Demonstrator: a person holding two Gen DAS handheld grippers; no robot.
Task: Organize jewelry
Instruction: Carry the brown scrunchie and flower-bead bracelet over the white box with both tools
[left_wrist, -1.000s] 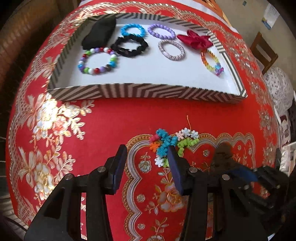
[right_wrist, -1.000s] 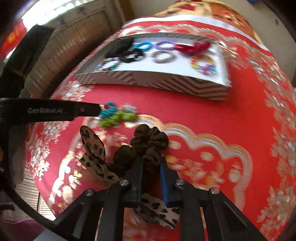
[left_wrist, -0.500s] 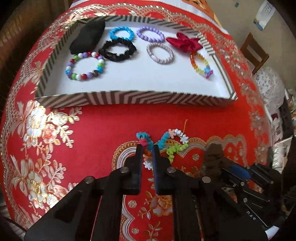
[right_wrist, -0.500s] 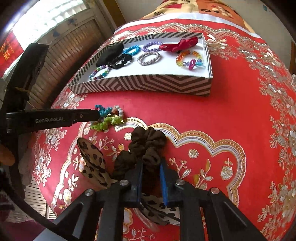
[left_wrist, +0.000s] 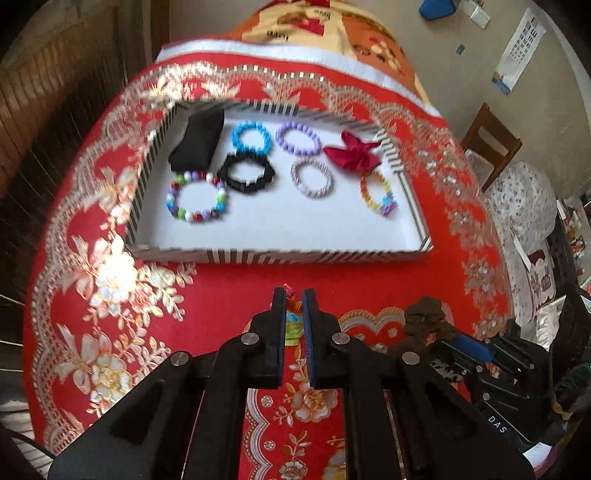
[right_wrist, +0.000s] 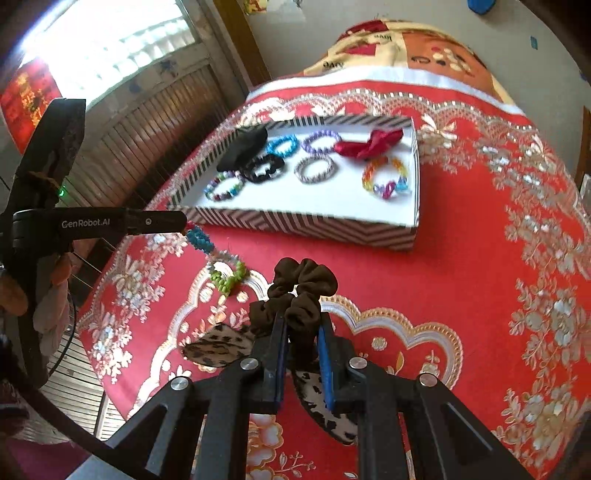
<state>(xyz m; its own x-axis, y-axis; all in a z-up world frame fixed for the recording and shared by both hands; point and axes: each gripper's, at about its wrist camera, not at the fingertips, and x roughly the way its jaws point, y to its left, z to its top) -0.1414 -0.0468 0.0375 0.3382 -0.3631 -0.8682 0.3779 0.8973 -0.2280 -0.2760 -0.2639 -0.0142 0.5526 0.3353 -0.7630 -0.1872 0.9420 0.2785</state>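
While both claws hang over the red floral tabletop (right_wrist: 480, 258), each one's got something pinched. The left claw (left_wrist: 294, 306) is clamped tight on a colourful beaded bracelet (right_wrist: 221, 264), and from the right wrist view you can see it dangling off the fingertips, the turquoise part up top and the lime green loop at the bottom, right down at the cloth or just above it, hard to say which. From the left claw's own camera only a bit of orange and green shows between the blue pads.

The right claw (right_wrist: 301, 332) is closed on a dark brown scrunchie (right_wrist: 303, 284), which bunches up above the fingers. A leopard-print fabric piece (right_wrist: 218, 345) sits under and beside it, partly hidden by the claw.

Farther back sits the striped tray (left_wrist: 280, 254) with a white floor, already pretty full: a black pouch (left_wrist: 199, 142), a blue bracelet (left_wrist: 251, 138), a purple one (left_wrist: 298, 138), a red bow (left_wrist: 352, 153), a black scrunchie (left_wrist: 246, 173), a silvery bracelet (left_wrist: 311, 177), a multicolour bead bracelet (left_wrist: 195, 201) and a rainbow bracelet (left_wrist: 376, 192). Things in there are laid out mostly apart, though a few neighbours touch.
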